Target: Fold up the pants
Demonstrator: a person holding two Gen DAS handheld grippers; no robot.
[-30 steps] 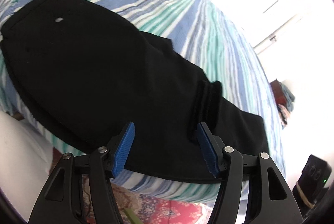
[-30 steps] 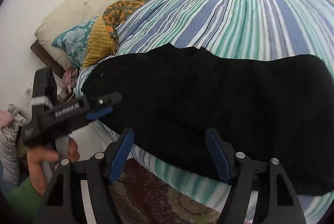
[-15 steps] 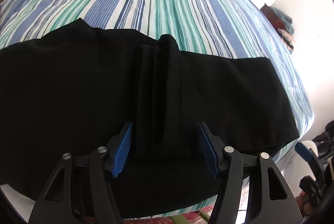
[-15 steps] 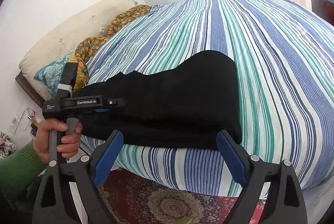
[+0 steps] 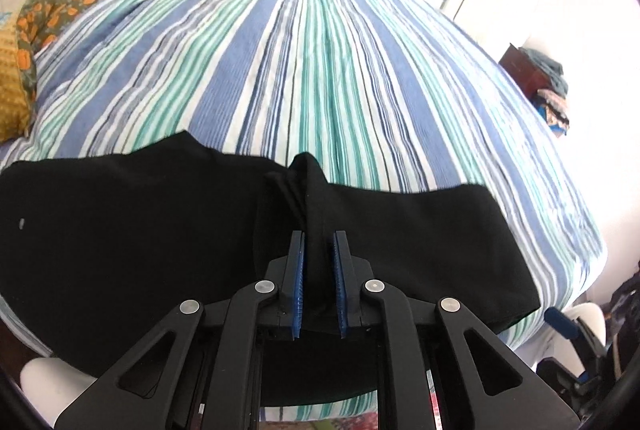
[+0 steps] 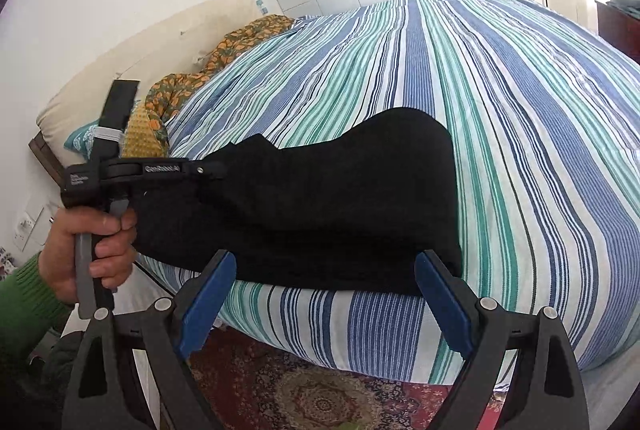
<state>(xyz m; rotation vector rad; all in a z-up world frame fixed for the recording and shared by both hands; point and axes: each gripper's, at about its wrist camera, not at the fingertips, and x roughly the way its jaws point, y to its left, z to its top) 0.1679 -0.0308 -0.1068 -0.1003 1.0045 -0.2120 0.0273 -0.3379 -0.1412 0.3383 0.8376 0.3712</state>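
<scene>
- Since a moment ago, both hands have swung along the bed's (image 5: 320,49) near edge, and my left gripper (image 5: 319,280) has just been closing; its blue pads now pinch a raised ridge of the black pants (image 5: 140,230).
- Step in hand, as I judge it: gathering the cloth at mid-length for a fold. Next I need the right gripper (image 6: 320,294), spread wide and empty just before the near hem, to take its own hold so both can lift together.
- Pants lie lengthwise along the striped bed's near edge, matte black, already doubled, bunched only where I pinch.
- My left hand (image 6: 86,242) grips the handle.
</scene>
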